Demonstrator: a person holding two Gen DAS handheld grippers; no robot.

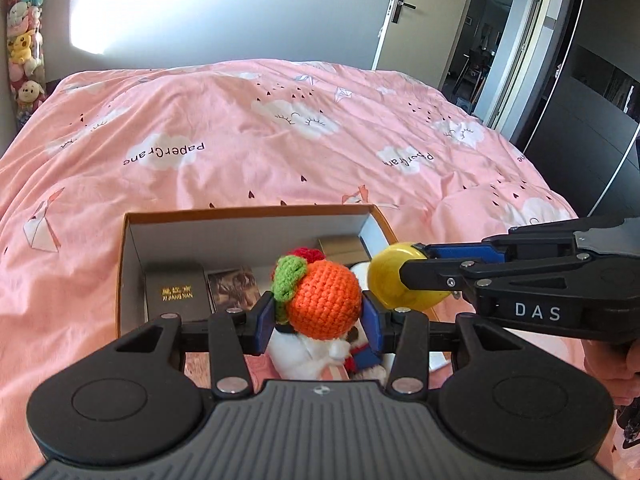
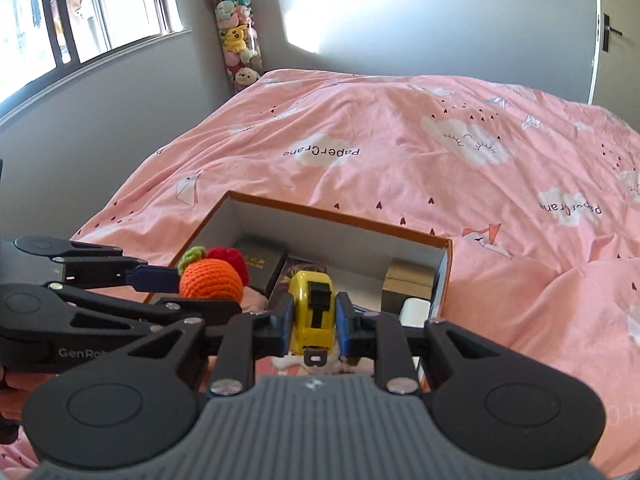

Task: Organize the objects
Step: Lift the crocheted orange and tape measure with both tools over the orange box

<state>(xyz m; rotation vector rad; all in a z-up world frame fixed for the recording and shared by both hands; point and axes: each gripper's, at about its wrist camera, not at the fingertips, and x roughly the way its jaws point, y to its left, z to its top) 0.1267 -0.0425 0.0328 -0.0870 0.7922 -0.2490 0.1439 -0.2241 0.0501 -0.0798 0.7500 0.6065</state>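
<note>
- Crocheted orange ball with a green leaf and a red knitted bit behind it point(image 1: 322, 300) sits pinched between the blue pads of the left hand-held gripper point(image 1: 318, 316), held over the near end of the open cardboard box point(image 1: 248, 236).
- From the right wrist view the same crocheted orange ball point(image 2: 210, 282) shows at the tip of the left hand-held gripper point(image 2: 176, 280), above the box's left wall.
- Right hand-held gripper point(image 2: 312, 316) is pressed onto a yellow and black tape measure point(image 2: 314, 312), its blue pads point(image 2: 286, 320) flat against both sides of the case.
- In the left wrist view the yellow tape measure point(image 1: 400, 282) hangs just beside the orange ball, to its right, clamped at the end of the right hand-held gripper point(image 1: 414, 274); whether the two items touch cannot be told.
- Below the ball, a white plush toy with red and blue trim point(image 1: 316, 354) lies at the near end of the box, partly hidden by the gripper.
- Inside the box, toward the far wall, lie a black rectangular case with gold lettering point(image 1: 176, 292), a dark picture card point(image 1: 234, 286) next to it, and a small tan carton point(image 1: 344, 248) in the far right corner.
- The white-lined box point(image 2: 340, 232) with orange-brown outer walls rests on a bed covered by a pink duvet printed with white clouds point(image 1: 248, 132).
- A tall clear tube stuffed with plush toys point(image 2: 238, 40) stands in the room corner beyond the bed.
</note>
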